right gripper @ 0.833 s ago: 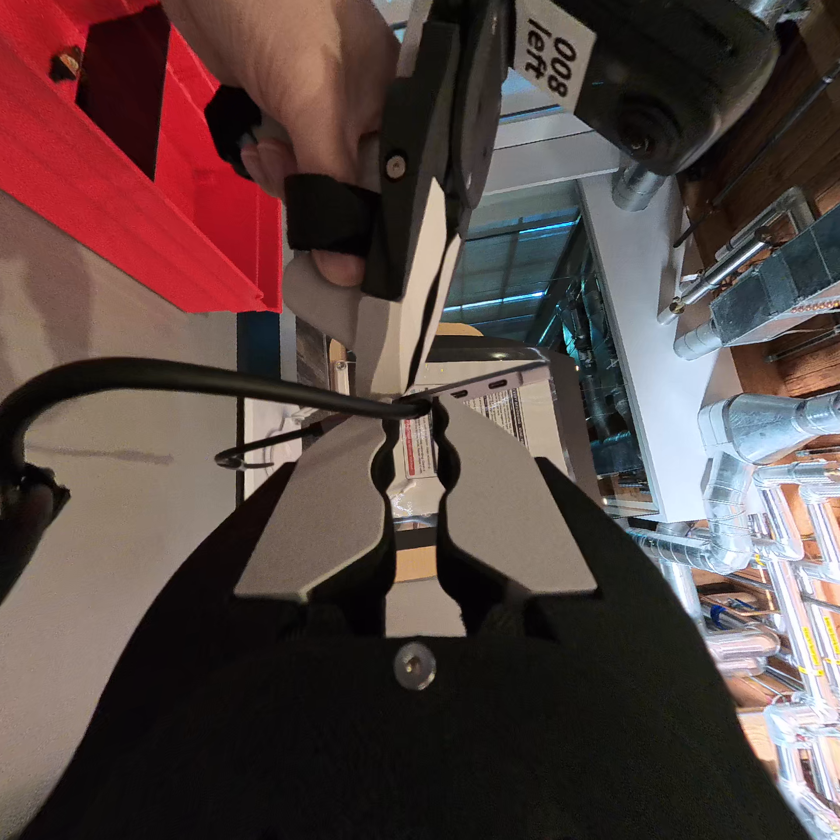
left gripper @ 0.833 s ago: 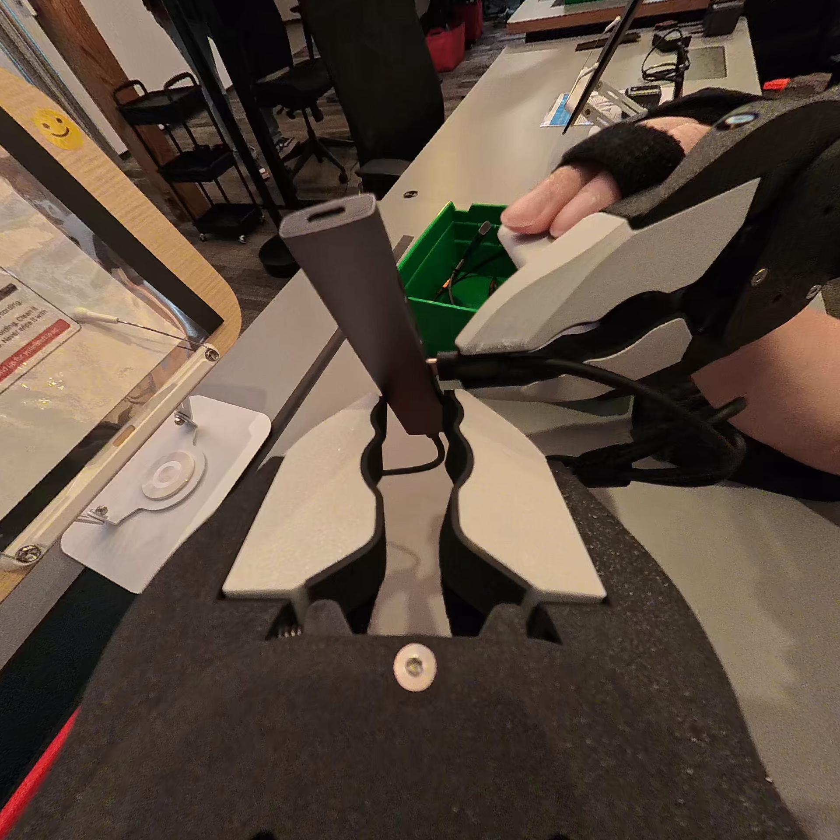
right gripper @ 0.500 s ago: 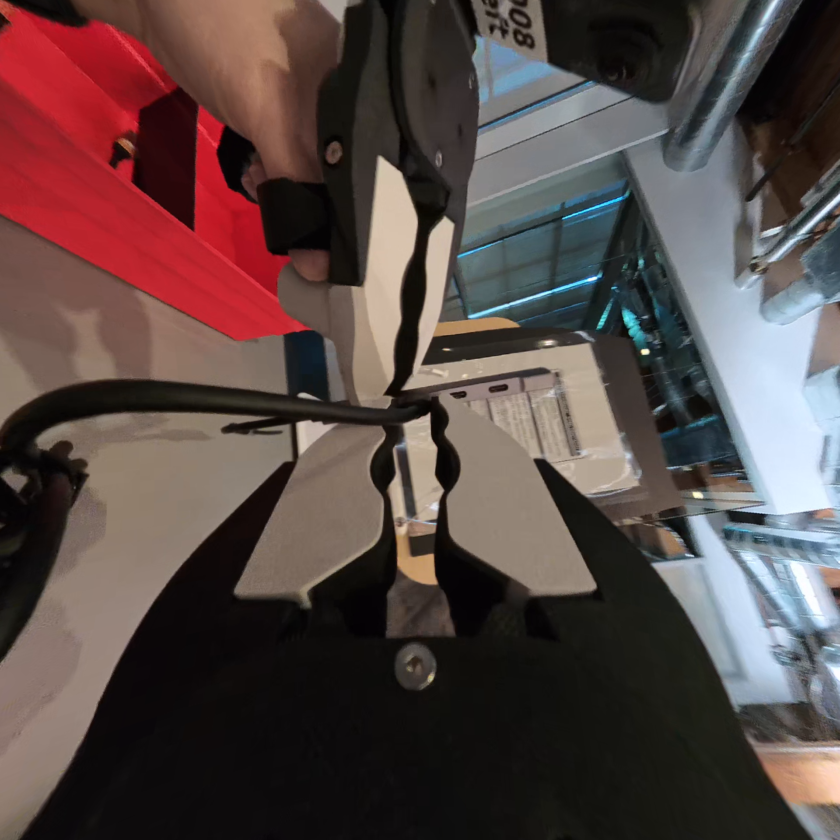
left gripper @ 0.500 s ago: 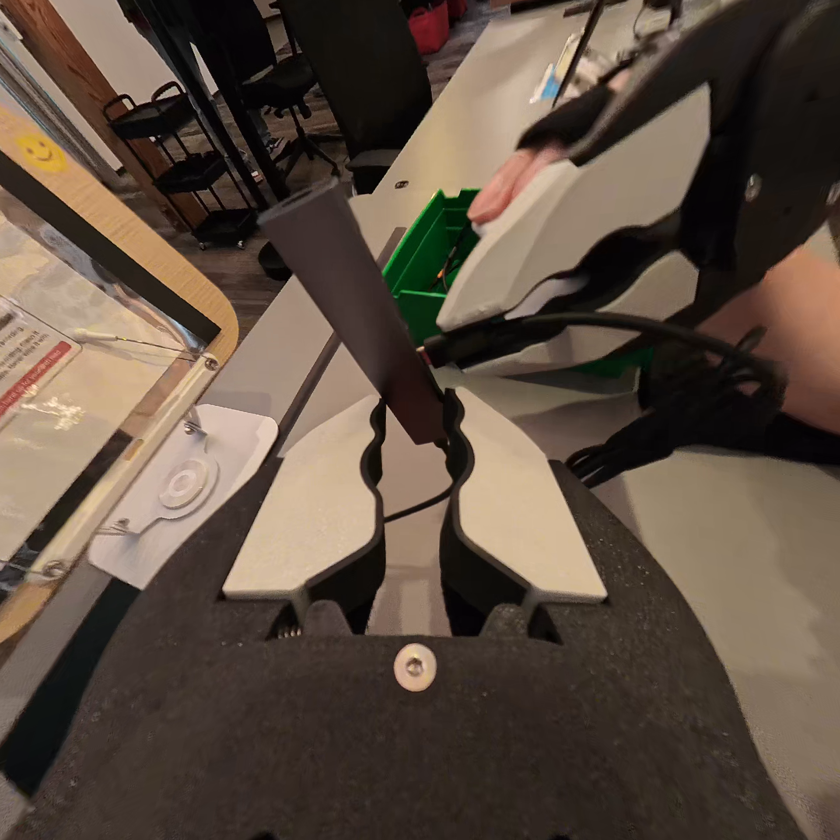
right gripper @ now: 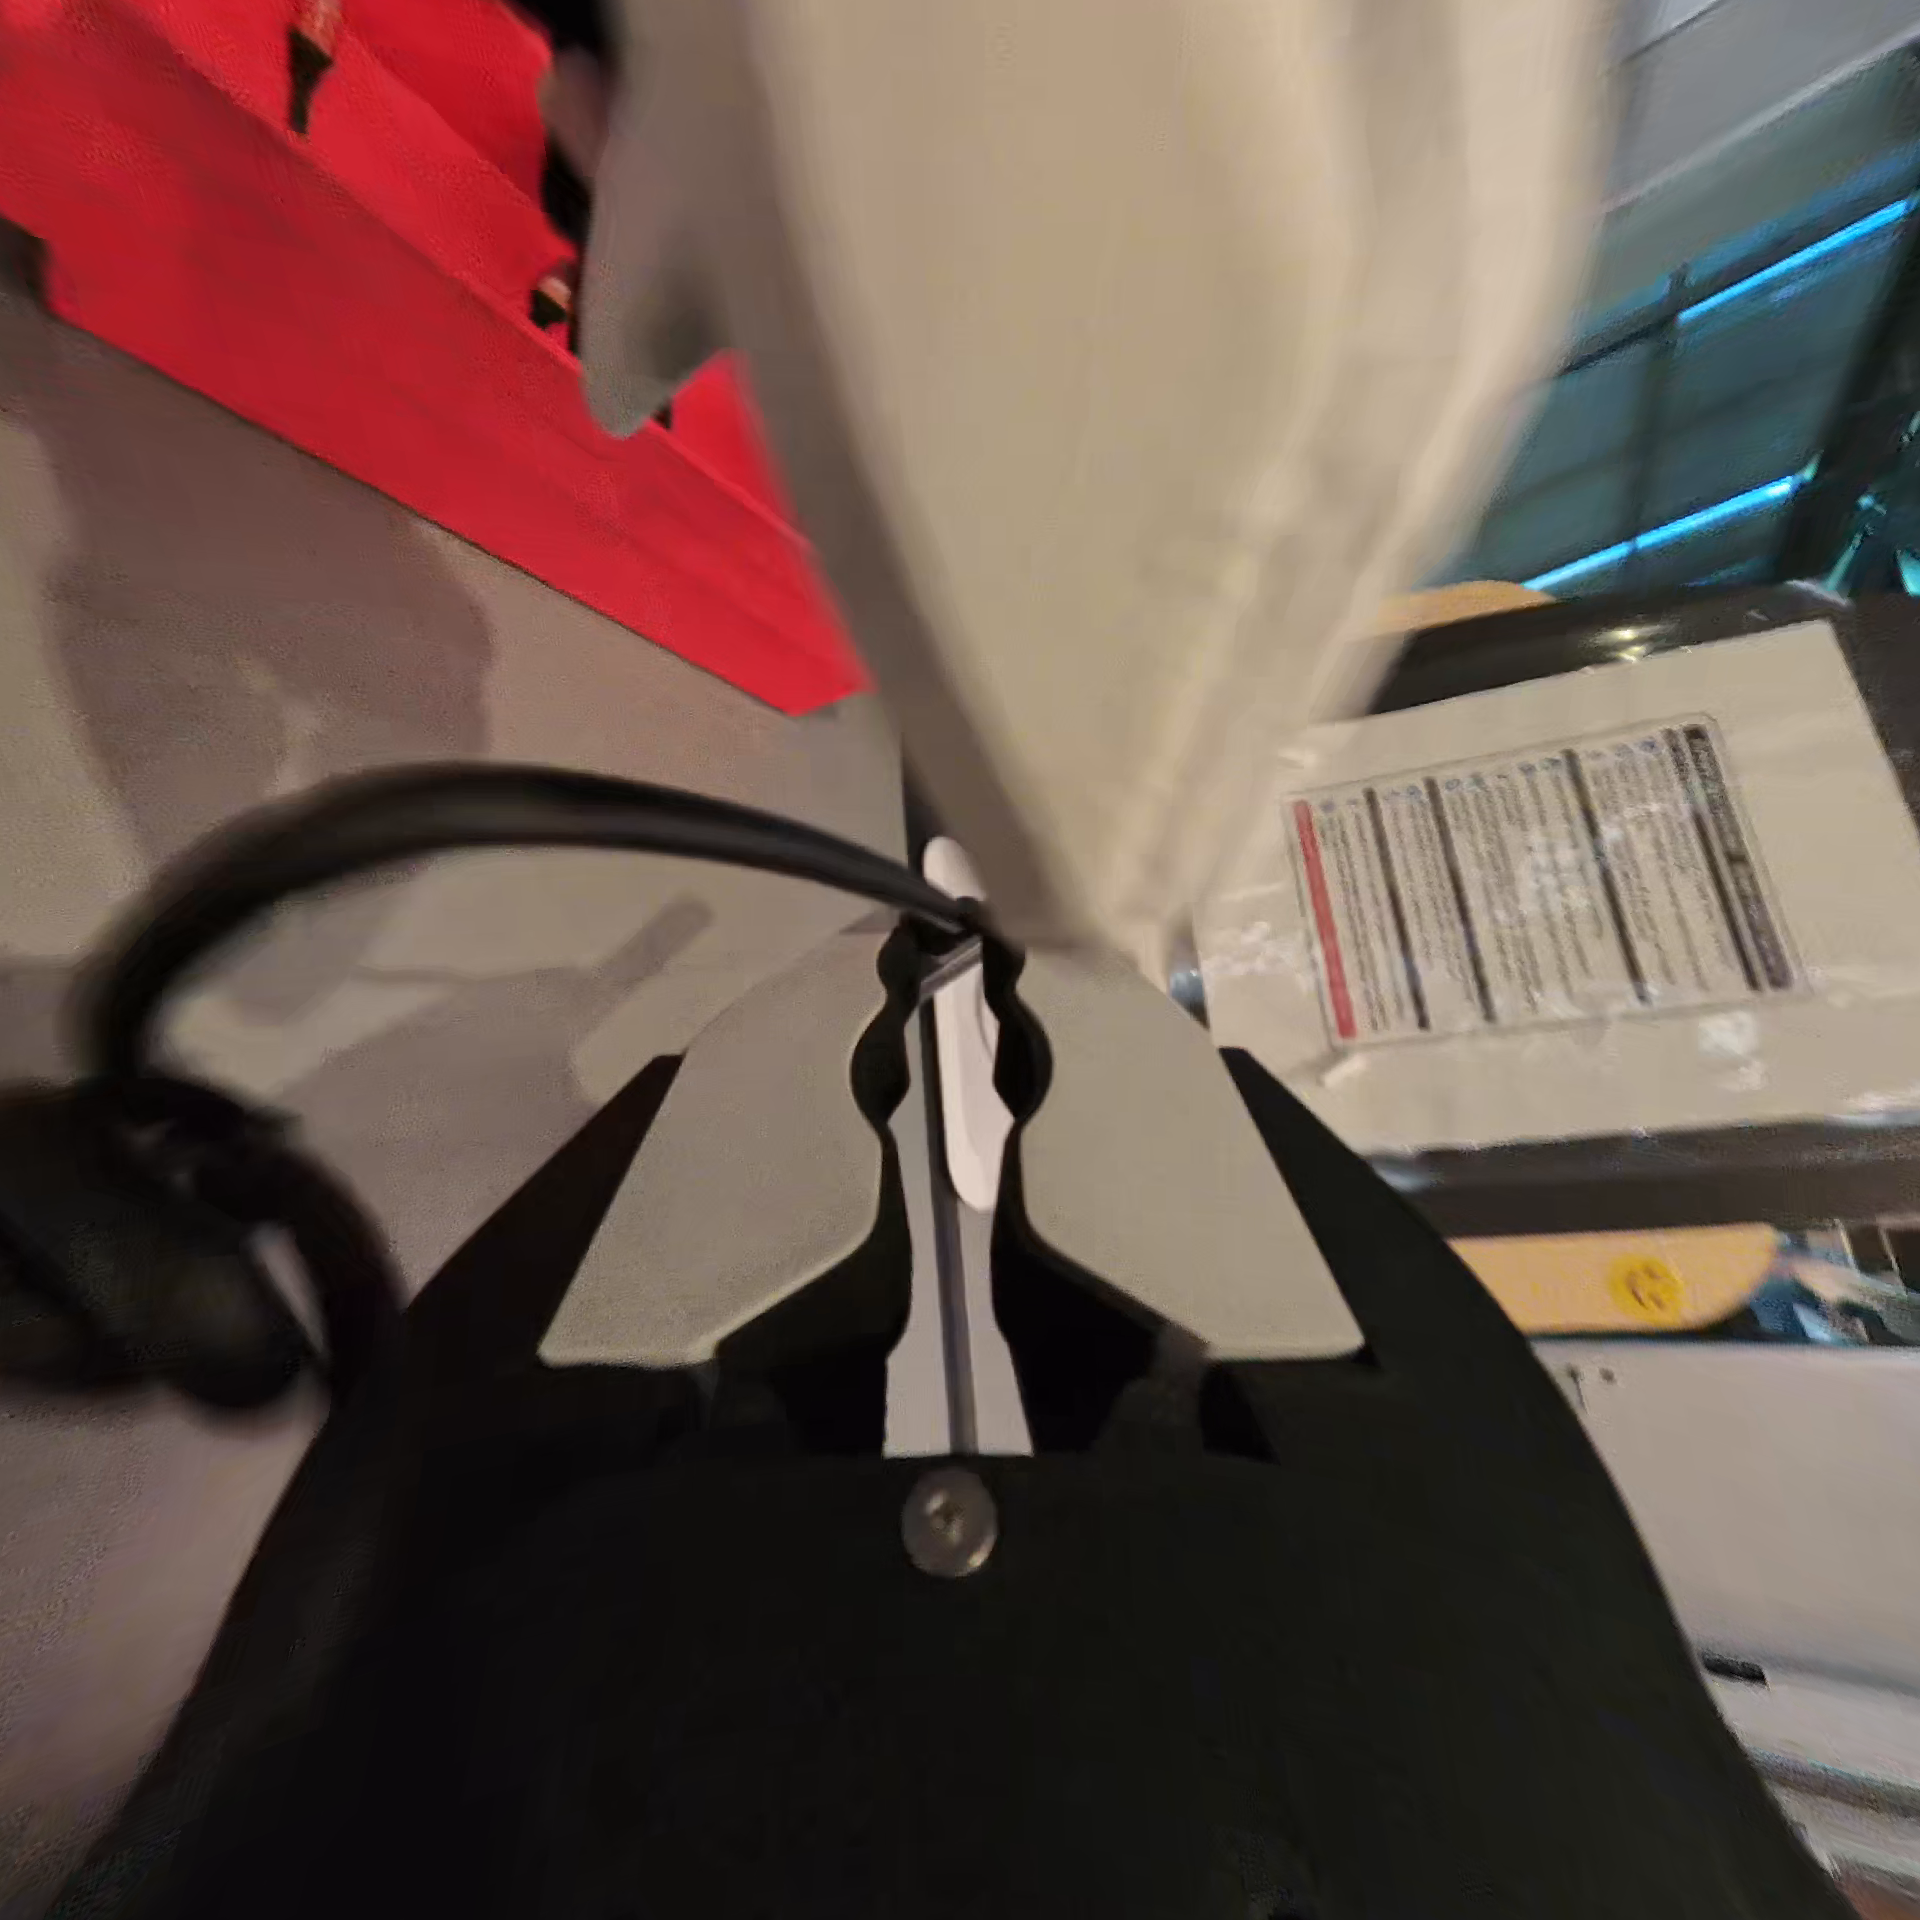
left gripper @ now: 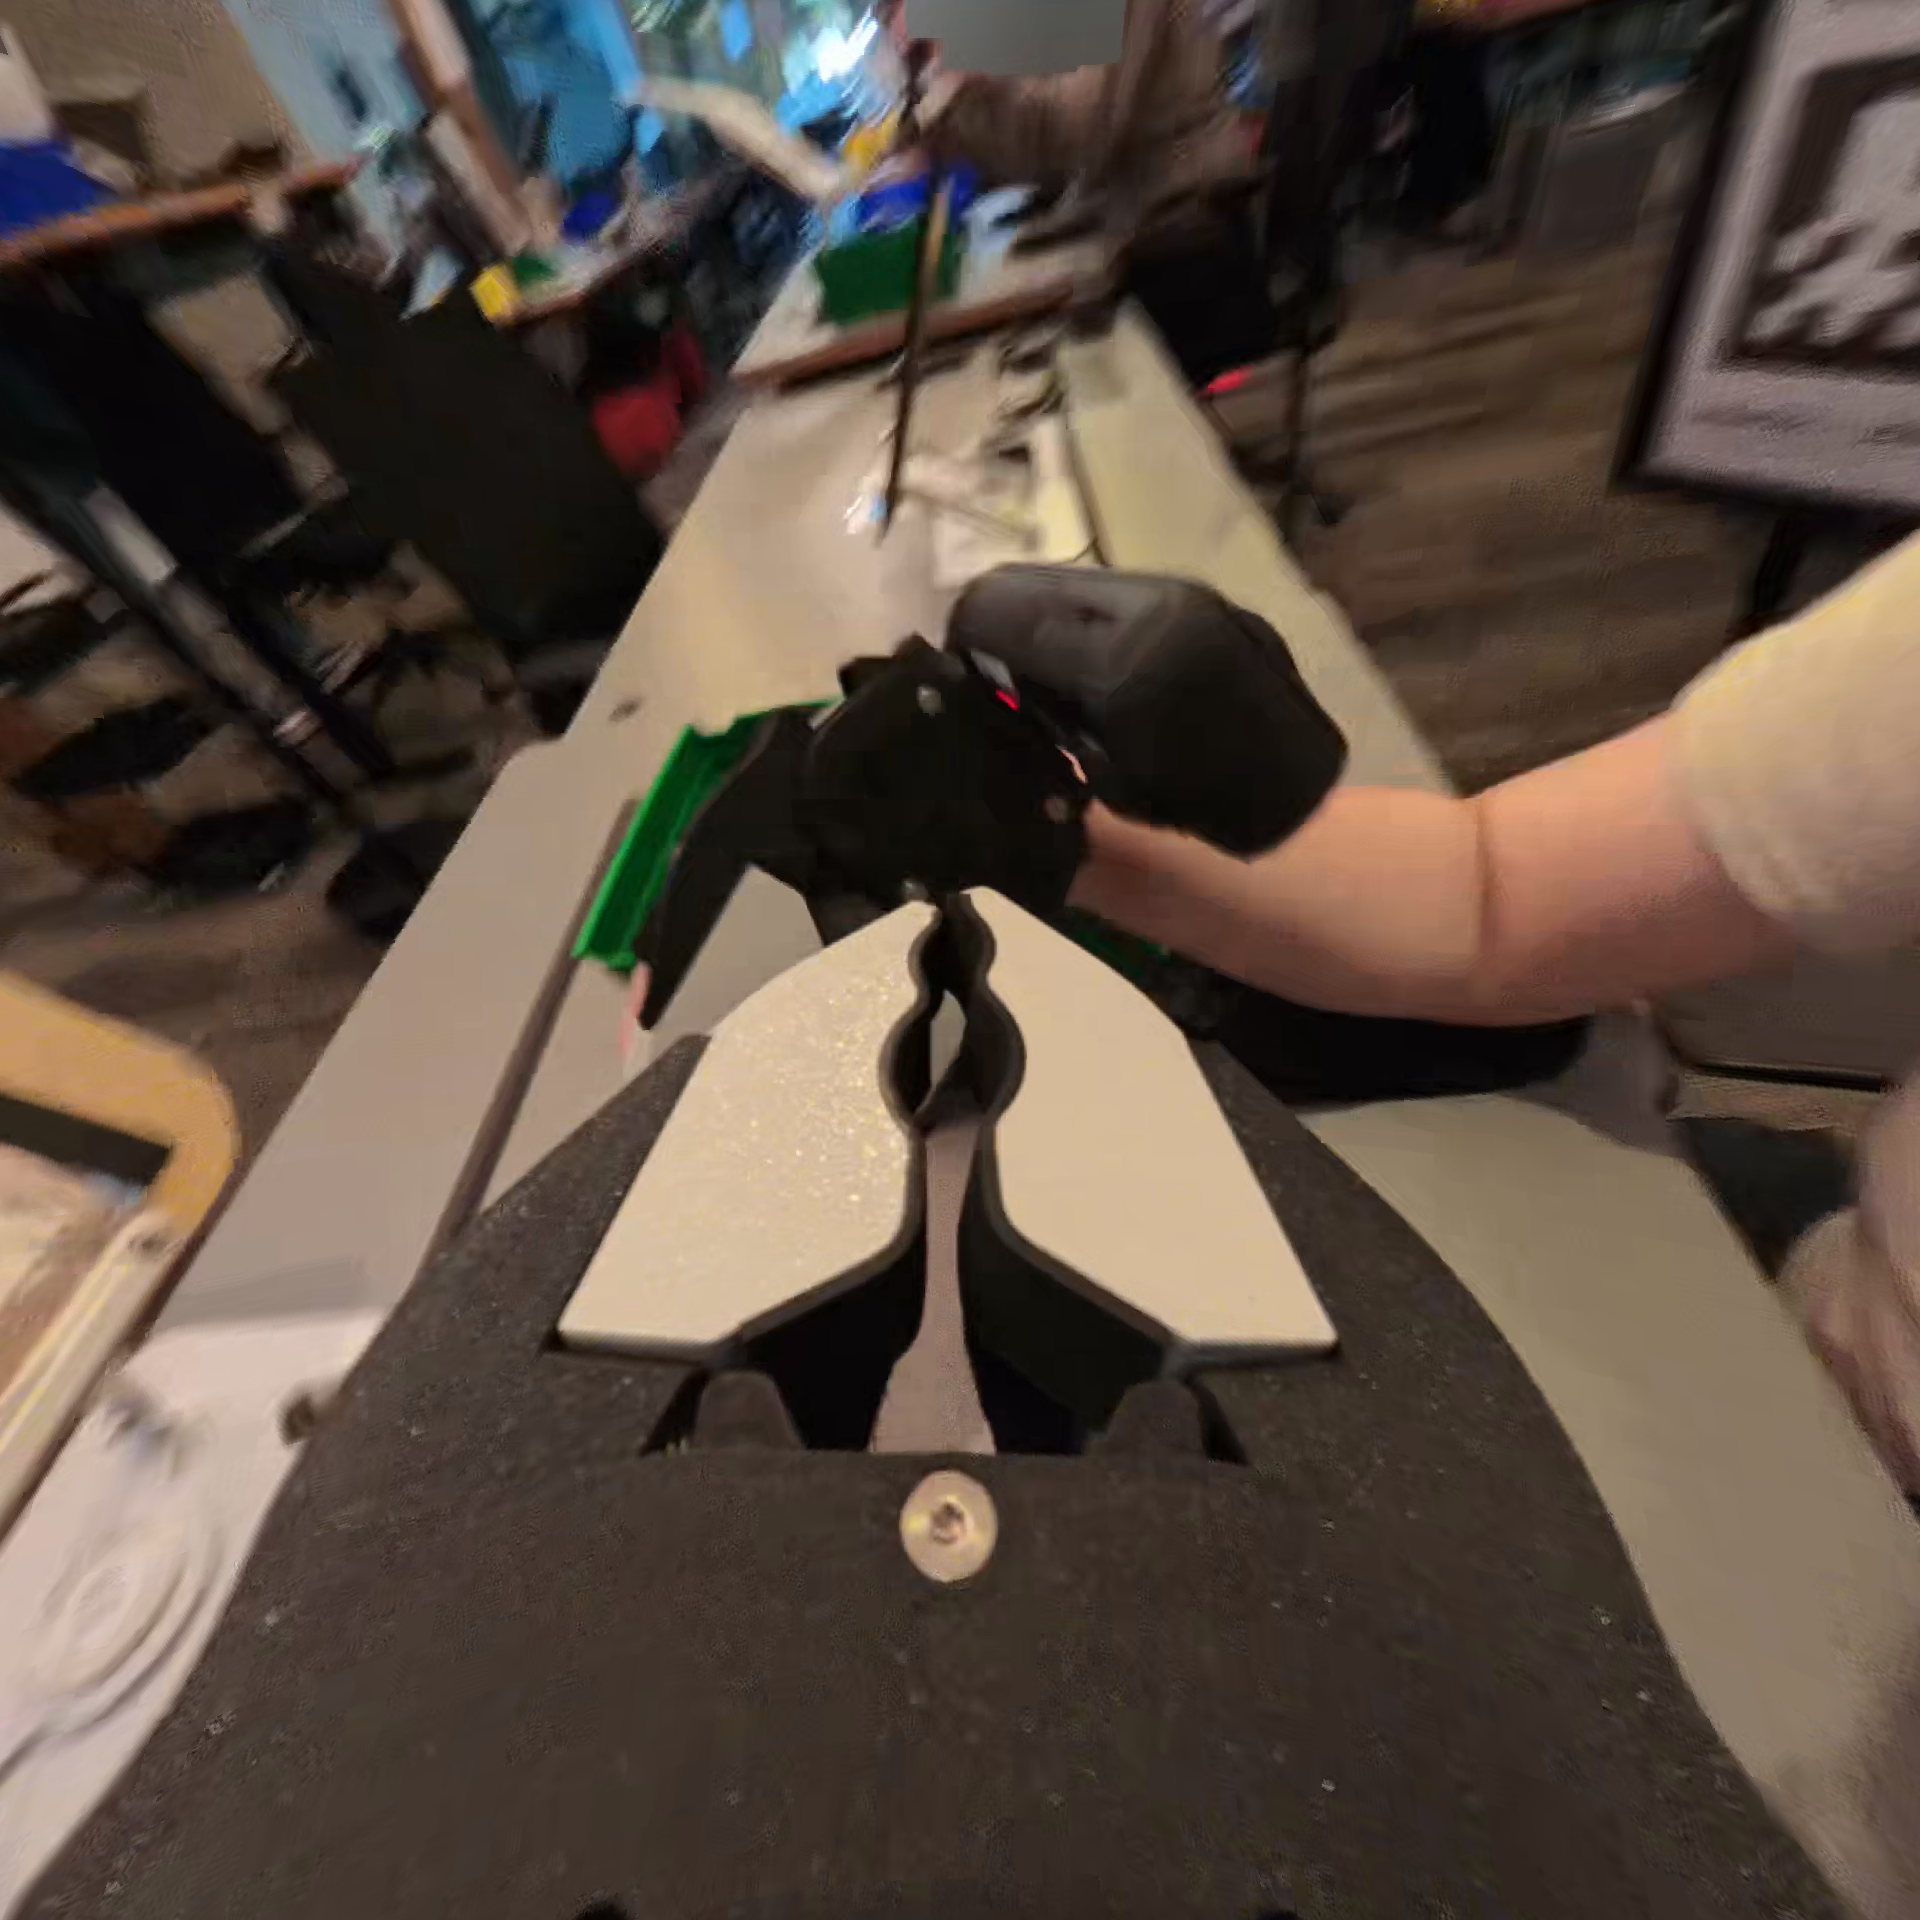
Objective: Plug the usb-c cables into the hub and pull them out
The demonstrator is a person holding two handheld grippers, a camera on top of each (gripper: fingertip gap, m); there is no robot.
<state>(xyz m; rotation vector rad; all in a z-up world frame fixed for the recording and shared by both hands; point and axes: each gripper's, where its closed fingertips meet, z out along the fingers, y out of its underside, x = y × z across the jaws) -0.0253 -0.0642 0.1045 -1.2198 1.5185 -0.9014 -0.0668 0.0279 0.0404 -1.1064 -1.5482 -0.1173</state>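
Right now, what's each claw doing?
Left claw: closed; whether it holds anything cannot be told.
Right claw: closed on the cable.

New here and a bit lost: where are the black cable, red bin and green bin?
black cable (right gripper: 499, 798), right wrist view, top of its arc.
red bin (right gripper: 364, 343), right wrist view, its side wall.
green bin (left gripper: 646, 862), left wrist view, its side wall.

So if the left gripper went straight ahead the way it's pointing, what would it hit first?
The right gripper: its black body sits just past the left gripper's tips, squarely in line. The picture is blurred, so the gap is unclear.
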